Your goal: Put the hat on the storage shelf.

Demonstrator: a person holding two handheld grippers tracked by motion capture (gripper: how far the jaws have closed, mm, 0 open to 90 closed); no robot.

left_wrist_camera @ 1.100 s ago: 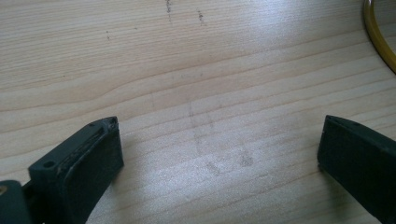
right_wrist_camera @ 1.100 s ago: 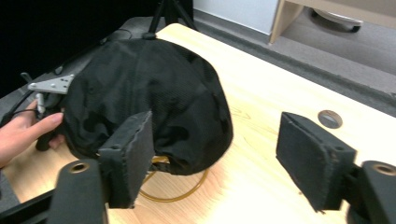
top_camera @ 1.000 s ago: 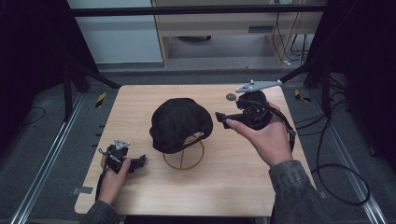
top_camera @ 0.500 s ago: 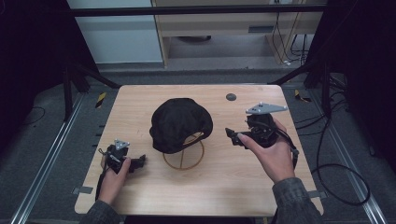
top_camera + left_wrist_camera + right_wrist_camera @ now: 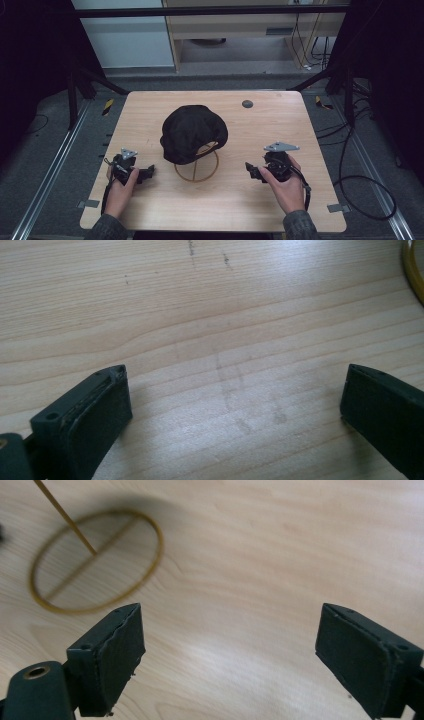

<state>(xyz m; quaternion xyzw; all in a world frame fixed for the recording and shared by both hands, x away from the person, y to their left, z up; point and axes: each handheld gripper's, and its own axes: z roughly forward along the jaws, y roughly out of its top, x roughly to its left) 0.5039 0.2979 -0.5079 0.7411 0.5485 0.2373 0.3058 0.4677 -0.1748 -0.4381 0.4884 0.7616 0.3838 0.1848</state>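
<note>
hands rest near the table's front edge: the left gripper (image 5: pixel 149 171) sits low on the wooden table (image 5: pixel 350 200), jaws spread over bare wood, where it was a second ago; the right gripper (image 5: pixel 251 170) has come down from beside the cap to table level, its jaws opening as it sank, now wide with nothing between them; between and beyond them the black cap (image 5: pixel 192 132) sits on its yellow wire stand (image 5: pixel 196 170), apart from both, so the placing looks done; farther back lies a small dark disc (image 5: pixel 247 104)
</note>
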